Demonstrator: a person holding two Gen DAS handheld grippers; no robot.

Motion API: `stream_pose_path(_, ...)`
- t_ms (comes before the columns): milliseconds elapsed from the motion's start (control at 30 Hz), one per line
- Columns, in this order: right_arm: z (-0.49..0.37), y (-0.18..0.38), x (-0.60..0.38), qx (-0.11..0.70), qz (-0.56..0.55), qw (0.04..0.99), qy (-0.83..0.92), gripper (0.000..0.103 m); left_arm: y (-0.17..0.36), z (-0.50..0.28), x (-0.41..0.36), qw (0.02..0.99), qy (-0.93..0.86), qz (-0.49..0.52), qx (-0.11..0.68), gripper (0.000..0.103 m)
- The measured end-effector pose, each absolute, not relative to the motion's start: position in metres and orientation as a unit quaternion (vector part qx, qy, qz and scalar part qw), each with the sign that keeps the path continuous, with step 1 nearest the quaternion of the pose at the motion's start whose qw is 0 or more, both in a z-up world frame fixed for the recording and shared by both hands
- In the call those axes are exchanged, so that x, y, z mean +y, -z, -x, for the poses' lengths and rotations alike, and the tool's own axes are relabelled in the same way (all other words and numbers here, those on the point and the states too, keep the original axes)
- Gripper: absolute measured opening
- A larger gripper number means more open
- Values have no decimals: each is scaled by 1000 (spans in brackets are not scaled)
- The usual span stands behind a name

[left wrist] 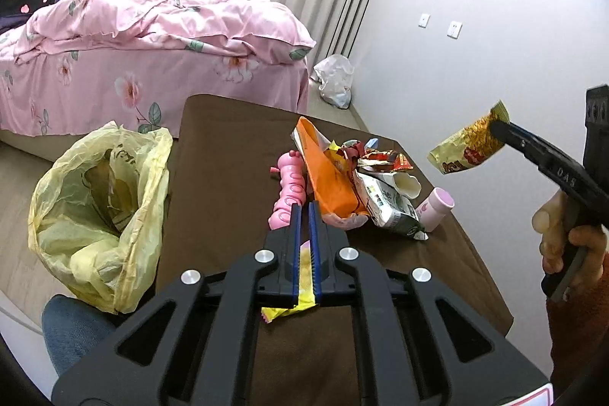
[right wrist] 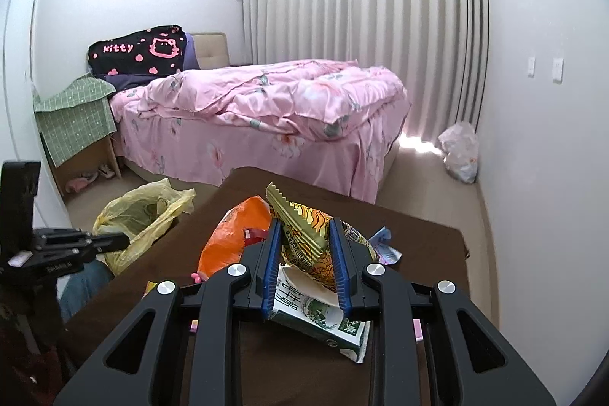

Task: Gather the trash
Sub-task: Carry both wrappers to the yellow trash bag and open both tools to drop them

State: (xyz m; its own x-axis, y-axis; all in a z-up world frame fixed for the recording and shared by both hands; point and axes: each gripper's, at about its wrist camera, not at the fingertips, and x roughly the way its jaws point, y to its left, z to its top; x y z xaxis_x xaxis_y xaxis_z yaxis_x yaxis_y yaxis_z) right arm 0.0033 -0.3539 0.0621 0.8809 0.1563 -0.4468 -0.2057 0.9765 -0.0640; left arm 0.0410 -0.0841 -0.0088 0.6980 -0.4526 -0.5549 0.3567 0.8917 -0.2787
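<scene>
The brown table (left wrist: 228,147) fills centre frame; the yellow trash bag (left wrist: 95,215) gapes at lower left. The right gripper (left wrist: 498,130), raised at right, clamps a gold snack packet (right wrist: 304,234). The left gripper (left wrist: 304,212), nearly closed, pinches a yellow wrapper (left wrist: 293,303), probably candy. Only the left wrist view shows the gripping hand (left wrist: 563,234).

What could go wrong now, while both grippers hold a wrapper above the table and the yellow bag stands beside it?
1. The left gripper pinches only a thin yellow wrapper, which hangs below the fingers and may slip out.
2. The yellow bag has a sagging, half-folded mouth, so a drop may miss it.
3. The right gripper carries its gold snack packet over the pile with the orange bag and could knock trash off the table.
</scene>
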Motion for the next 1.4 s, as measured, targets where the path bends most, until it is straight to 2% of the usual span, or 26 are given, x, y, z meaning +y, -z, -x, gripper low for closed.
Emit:
stream_pose_path(67,7,-53,-351,231,59,967,-92,24,17,-41,-77,914,229,84,326,13)
stream_pose_path(133,20,-35,-344,238,85,965,-73,24,29,-43,-73,907,232,91,339,47)
stream_pose_path(167,23,-28,-342,241,93,964,-66,24,38,-45,-71,901,238,98,349,50)
stream_pose_path(433,55,43,-355,295,65,952,-45,24,99,-71,-86,860,163,118,469,51)
stream_pose_path(500,61,47,-357,288,62,955,-41,25,97,-68,-95,871,147,95,459,53)
stream_pose_path(600,63,47,-358,283,59,957,-41,24,99,-66,-108,864,179,95,461,52)
stream_pose_path(700,63,44,-361,283,39,957,-54,24,98,-62,-114,869,188,88,448,15)
stream_pose_path(767,60,38,-367,283,12,957,-69,24,87,-58,-112,878,191,91,430,11)
stream_pose_path(1033,49,7,-383,274,-74,952,-119,25,22,-33,-104,918,182,54,348,8)
stream_pose_path(1400,35,-50,-329,229,-31,955,-184,24,-44,-13,-57,955,121,27,270,8)
